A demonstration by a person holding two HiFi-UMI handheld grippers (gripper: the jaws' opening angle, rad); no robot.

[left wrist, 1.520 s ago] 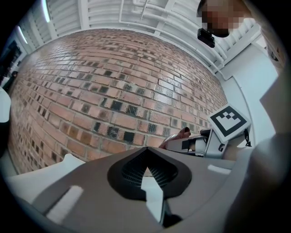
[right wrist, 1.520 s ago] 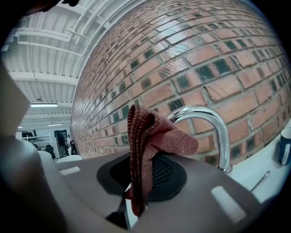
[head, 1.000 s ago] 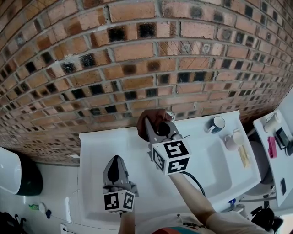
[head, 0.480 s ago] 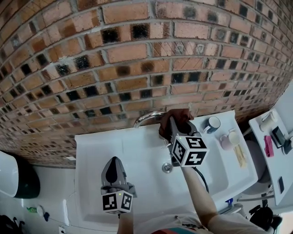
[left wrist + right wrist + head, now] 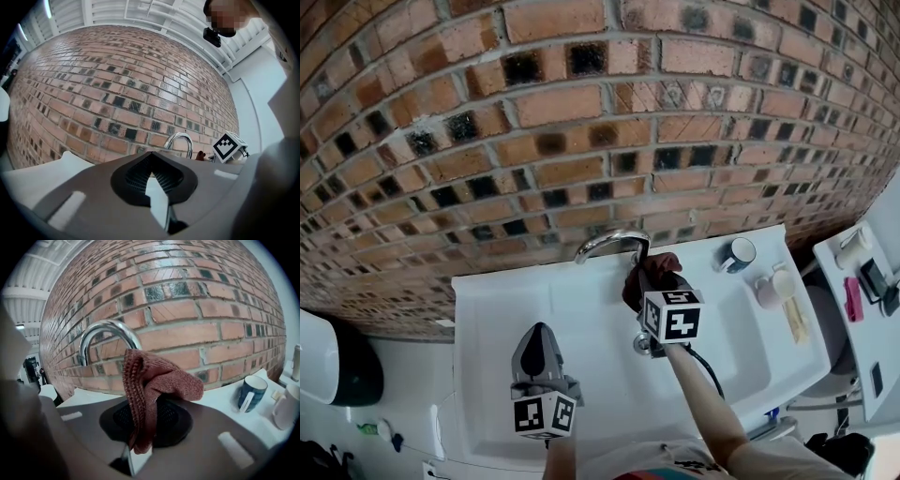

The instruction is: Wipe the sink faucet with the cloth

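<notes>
A chrome arched faucet (image 5: 607, 243) rises at the back of the white sink (image 5: 502, 305). My right gripper (image 5: 641, 281) is shut on a reddish-brown knitted cloth (image 5: 649, 269), which sits just in front of the spout's end. In the right gripper view the cloth (image 5: 151, 380) bunches above the closed jaws, with the faucet (image 5: 106, 335) behind it to the left. My left gripper (image 5: 538, 337) hovers over the sink's left front, shut and holding nothing. From the left gripper view the faucet (image 5: 181, 141) stands ahead, with the cloth (image 5: 200, 155) beside it.
A brick wall (image 5: 581, 122) stands right behind the sink. A dark blue mug (image 5: 739, 254) and a white cup (image 5: 772, 286) sit on the sink's right ledge. The drain (image 5: 641, 345) lies under my right arm. A white shelf (image 5: 862, 309) with small items is at far right.
My right gripper carried the cloth rightward along the faucet's arc, then drew back toward me, off the spout's end. The whole faucet now shows. The left gripper has barely moved.
</notes>
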